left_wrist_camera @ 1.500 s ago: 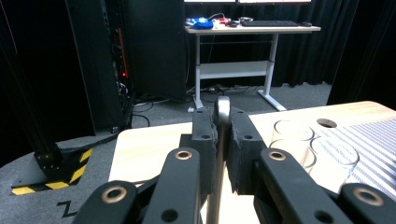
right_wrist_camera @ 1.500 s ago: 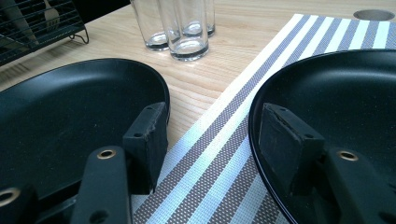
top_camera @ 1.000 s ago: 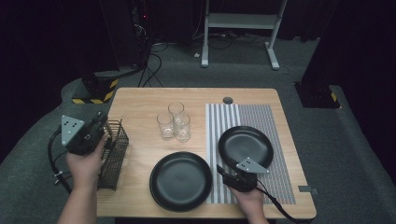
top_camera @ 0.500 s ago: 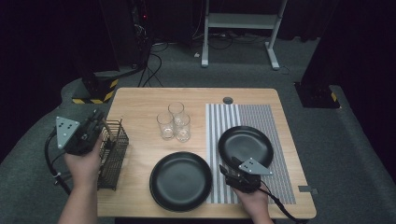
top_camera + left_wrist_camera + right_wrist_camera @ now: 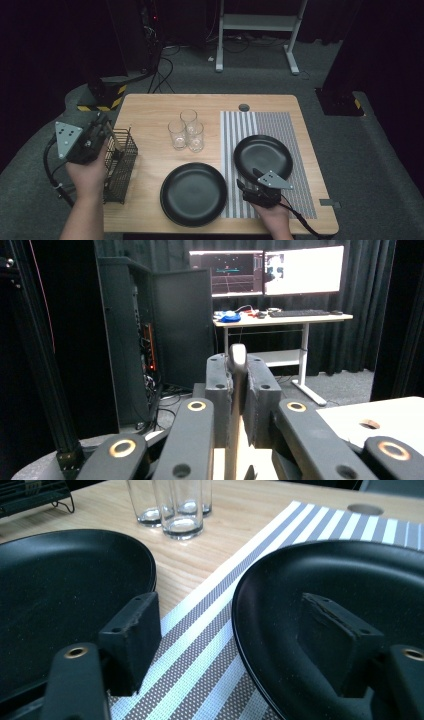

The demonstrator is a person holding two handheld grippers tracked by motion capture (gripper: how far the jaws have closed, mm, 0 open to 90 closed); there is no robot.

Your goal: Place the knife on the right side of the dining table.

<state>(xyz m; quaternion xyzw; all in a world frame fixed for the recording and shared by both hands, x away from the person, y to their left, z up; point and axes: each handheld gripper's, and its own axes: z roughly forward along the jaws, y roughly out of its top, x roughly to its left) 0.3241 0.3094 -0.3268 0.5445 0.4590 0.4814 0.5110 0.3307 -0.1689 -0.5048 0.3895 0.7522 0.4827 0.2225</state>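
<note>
Black and matte, the right plate (image 5: 263, 156) lies flat on the striped mat (image 5: 280, 125) at the tabletop's (image 5: 150, 107) right half, its near rim just under my right fingers (image 5: 131, 640). Those fingers have just been opening; they stand wide, one pad over the mat, the other over the plate's inside, the rim between them and nothing pressed. My right gripper (image 5: 256, 189) sits low at that near rim. A second black plate (image 5: 193, 193) rests on bare wood just beside the mat, a narrow strip of stripes between the two rims. Three glasses (image 5: 186, 131) cluster farther back, well apart from both plates. My left gripper (image 5: 92, 140) hangs above the wire basket (image 5: 120, 165) at the left edge, its fingers (image 5: 220, 390) clamped on a thin pale utensil (image 5: 236, 360) that stands upright. Open mat lies beyond the right plate.
</note>
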